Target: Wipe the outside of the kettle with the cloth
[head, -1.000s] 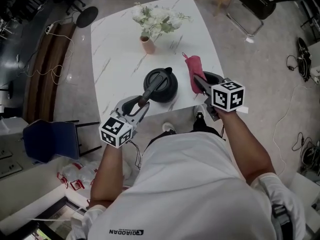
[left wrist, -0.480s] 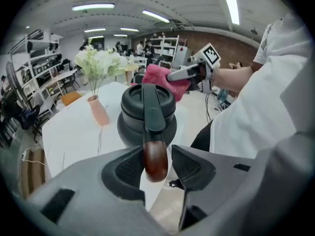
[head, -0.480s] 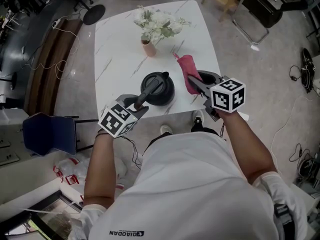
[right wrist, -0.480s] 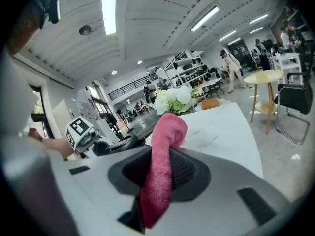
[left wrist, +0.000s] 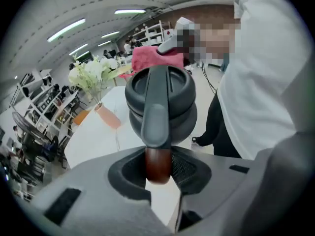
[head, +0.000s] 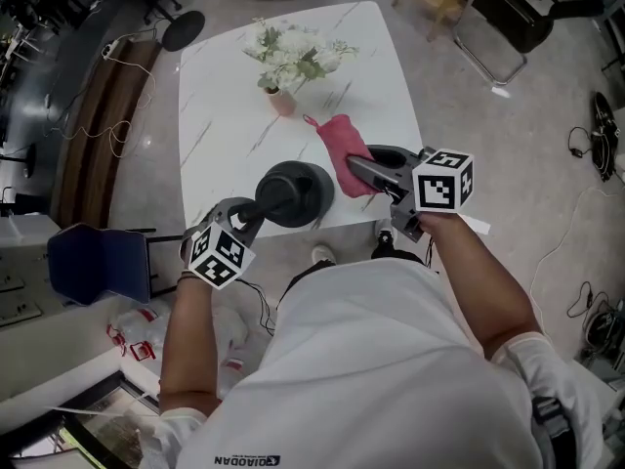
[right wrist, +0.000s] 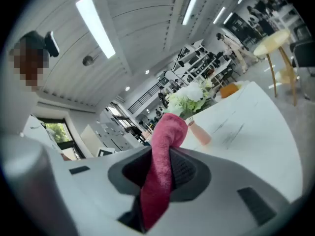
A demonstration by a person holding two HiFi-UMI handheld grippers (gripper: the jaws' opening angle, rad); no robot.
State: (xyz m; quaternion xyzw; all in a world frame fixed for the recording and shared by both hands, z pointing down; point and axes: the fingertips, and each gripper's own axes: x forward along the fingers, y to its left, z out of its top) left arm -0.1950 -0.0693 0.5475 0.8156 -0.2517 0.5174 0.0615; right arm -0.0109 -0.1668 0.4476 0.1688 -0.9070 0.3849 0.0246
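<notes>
A black kettle [head: 293, 193] sits at the table's near edge, and in the left gripper view its lid [left wrist: 160, 90] faces the camera. My left gripper [head: 256, 210] has just been closing, and its pads now grip the brown end of the kettle's handle [left wrist: 157, 163]. My right gripper [head: 356, 169] is shut on a pink cloth [head: 342, 147], held just right of the kettle. In the right gripper view the cloth [right wrist: 165, 166] runs up through the jaws. The same cloth [left wrist: 152, 58] shows behind the kettle in the left gripper view.
A pink vase of white flowers [head: 283, 62] stands mid-table on the white marble table [head: 215, 115]. A blue chair [head: 98, 267] is left of the table's near corner. Chairs [head: 508, 8] stand at the back right, and cables lie on the floor.
The left gripper sank and rolled on the handle, and the kettle now sits nearer the table's front edge. The right gripper carried the cloth up and left toward the kettle.
</notes>
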